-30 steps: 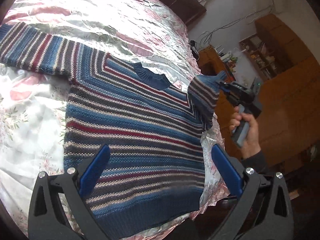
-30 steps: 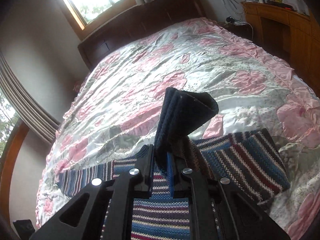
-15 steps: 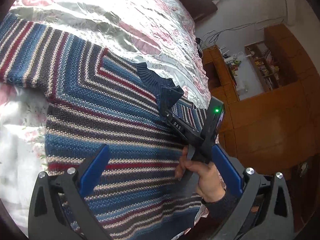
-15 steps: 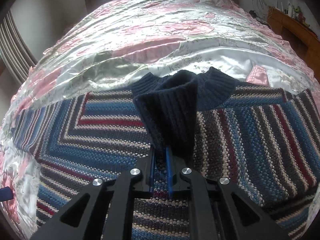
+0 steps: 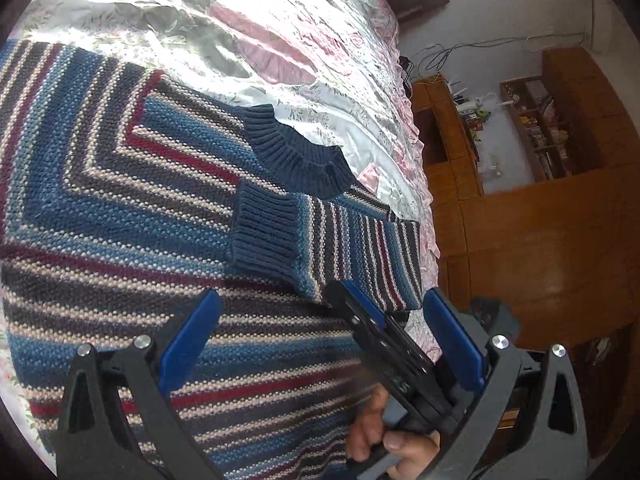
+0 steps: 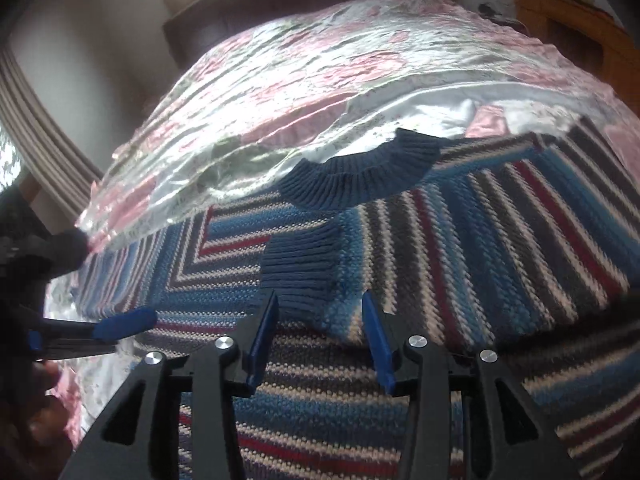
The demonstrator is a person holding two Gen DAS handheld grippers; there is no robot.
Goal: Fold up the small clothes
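Sweater [image 5: 120,208] flat on bed [image 5: 280,32], collar toward headboard, folded sleeve lying crosswise; both grippers' jaws apart.

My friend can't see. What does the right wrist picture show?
A striped knitted sweater lies flat on a flowery pink bed cover, with one sleeve folded across its chest so the dark blue cuff sits just below the collar. The right tongs are open just in front of the cuff, holding nothing.

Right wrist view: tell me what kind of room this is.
Most likely a bedroom: a bed under a shiny pink-floral satin bedspread with a dark wooden headboard behind it, a striped knitted sweater spread on top, and wooden shelving alongside.
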